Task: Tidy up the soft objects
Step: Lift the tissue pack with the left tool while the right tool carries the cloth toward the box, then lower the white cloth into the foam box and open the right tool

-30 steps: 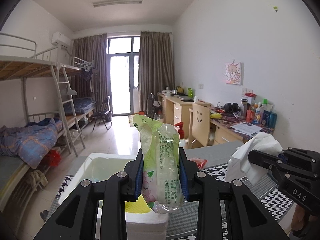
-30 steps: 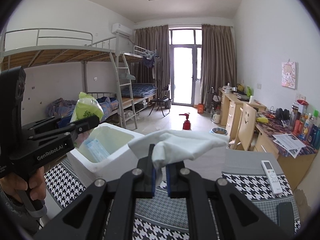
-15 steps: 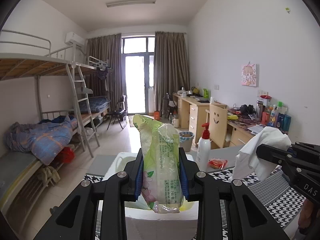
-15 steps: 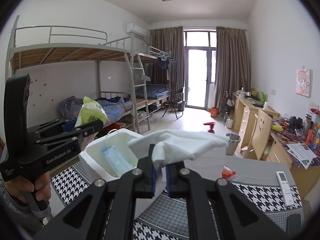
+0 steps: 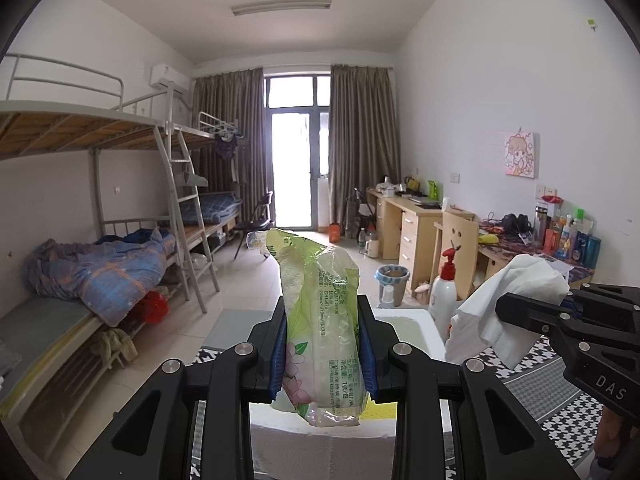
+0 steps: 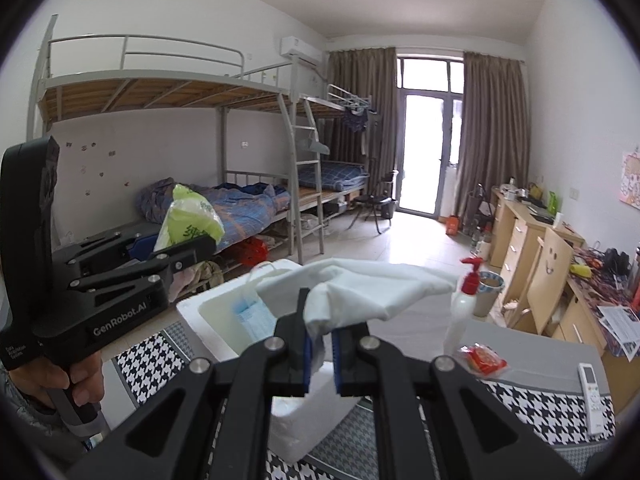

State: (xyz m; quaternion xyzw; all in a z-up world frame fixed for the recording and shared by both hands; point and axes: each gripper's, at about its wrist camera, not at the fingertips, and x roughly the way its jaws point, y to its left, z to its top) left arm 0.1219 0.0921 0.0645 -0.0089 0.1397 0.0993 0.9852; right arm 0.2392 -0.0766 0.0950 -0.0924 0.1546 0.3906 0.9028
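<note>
Counting it up: two grippers, each carrying one soft thing, and one white foam box (image 6: 224, 312) on the houndstooth worktop (image 6: 520, 396). The left gripper (image 5: 323, 344) has its jaws clamped on a green tissue pack (image 5: 320, 320), held upright above the box's near end. The right gripper (image 6: 320, 348) has its jaws nearly closed, pinching a white cloth (image 6: 360, 288) that drapes over its tips, up above the box. One red-pump lotion bottle (image 6: 464, 300) stands beside the box. Only the right wrist view shows one blue face mask (image 6: 252, 312) lying inside the box, one red snack packet (image 6: 482, 358) and one white remote (image 6: 590, 396) on the worktop.
</note>
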